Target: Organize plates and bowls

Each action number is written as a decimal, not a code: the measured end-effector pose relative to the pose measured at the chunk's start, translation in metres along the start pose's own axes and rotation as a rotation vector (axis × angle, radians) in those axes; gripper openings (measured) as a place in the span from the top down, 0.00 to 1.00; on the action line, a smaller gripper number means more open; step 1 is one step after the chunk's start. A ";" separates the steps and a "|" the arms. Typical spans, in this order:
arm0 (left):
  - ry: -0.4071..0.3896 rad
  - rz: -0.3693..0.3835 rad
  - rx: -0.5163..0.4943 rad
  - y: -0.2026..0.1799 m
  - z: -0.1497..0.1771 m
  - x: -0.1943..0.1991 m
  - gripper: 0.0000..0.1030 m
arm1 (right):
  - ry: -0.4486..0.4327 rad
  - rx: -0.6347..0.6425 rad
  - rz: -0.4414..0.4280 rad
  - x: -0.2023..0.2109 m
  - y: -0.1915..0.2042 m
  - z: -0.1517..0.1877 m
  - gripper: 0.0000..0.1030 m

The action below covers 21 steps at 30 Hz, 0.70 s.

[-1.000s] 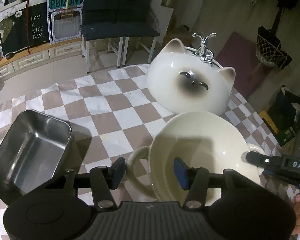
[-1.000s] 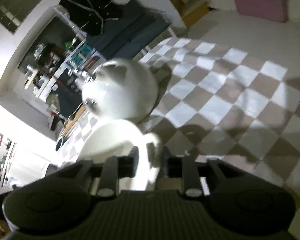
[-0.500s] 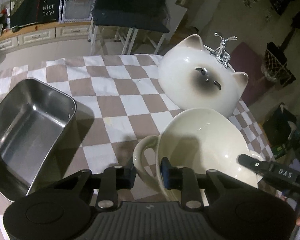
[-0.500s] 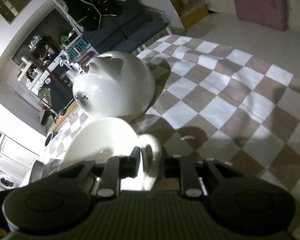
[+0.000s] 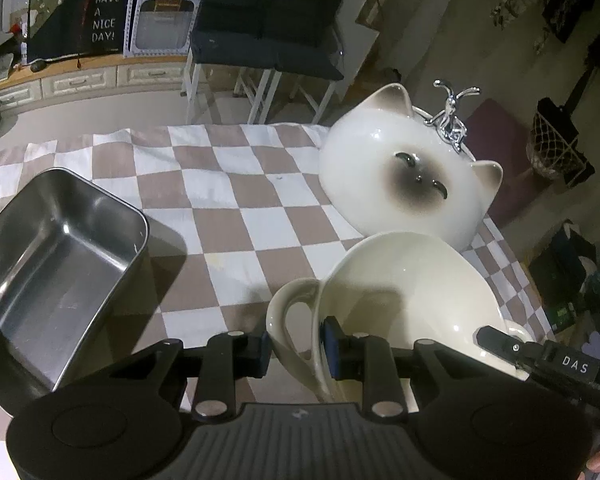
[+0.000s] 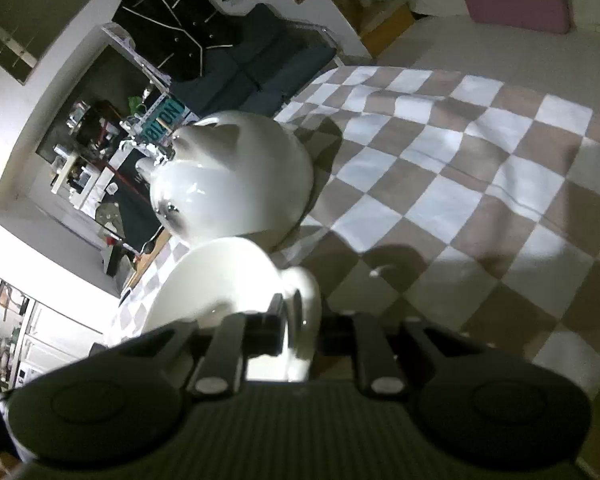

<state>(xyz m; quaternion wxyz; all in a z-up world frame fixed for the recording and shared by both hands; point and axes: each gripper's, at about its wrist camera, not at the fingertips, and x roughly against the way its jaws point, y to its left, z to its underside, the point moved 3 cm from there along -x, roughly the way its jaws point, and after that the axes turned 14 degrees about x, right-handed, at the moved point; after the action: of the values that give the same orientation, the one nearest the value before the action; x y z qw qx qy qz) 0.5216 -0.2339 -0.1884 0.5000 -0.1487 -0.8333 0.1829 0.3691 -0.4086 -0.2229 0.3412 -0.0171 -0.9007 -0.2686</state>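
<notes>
A cream two-handled bowl (image 5: 412, 292) stands on the checked tablecloth (image 5: 236, 200), close in front of both grippers. My left gripper (image 5: 296, 347) is shut on its left handle and rim, one pad outside the loop and one inside the bowl. In the right wrist view the same bowl (image 6: 220, 276) shows bright white. My right gripper (image 6: 306, 322) has the other handle between its jaws, which are closing with the pads against it. One right gripper finger (image 5: 500, 342) shows at that handle. Just behind lies an upturned cat-face bowl (image 5: 408, 184) (image 6: 236, 184).
A steel rectangular tray (image 5: 60, 256) sits open at the left of the table. A silver figurine (image 5: 450, 120) stands behind the cat-face bowl near the table's far right edge. A dark cushioned chair (image 5: 268, 40) stands beyond the table. Checked cloth (image 6: 480, 200) stretches to the right.
My left jaws came together on the bowl's left handle and rim, and the view rolled a little. The right jaws narrowed onto the right handle. The bowl has stayed put.
</notes>
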 end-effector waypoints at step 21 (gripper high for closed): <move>-0.166 0.055 -0.065 -0.014 0.005 0.063 0.75 | -0.105 0.126 -0.041 0.033 0.020 -0.009 0.85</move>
<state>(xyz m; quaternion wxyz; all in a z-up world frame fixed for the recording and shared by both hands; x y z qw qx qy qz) 0.4878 -0.2203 -0.1350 0.4189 -0.1721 -0.8730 0.1811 0.3529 -0.4010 -0.1873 0.2885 0.0091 -0.9325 -0.2171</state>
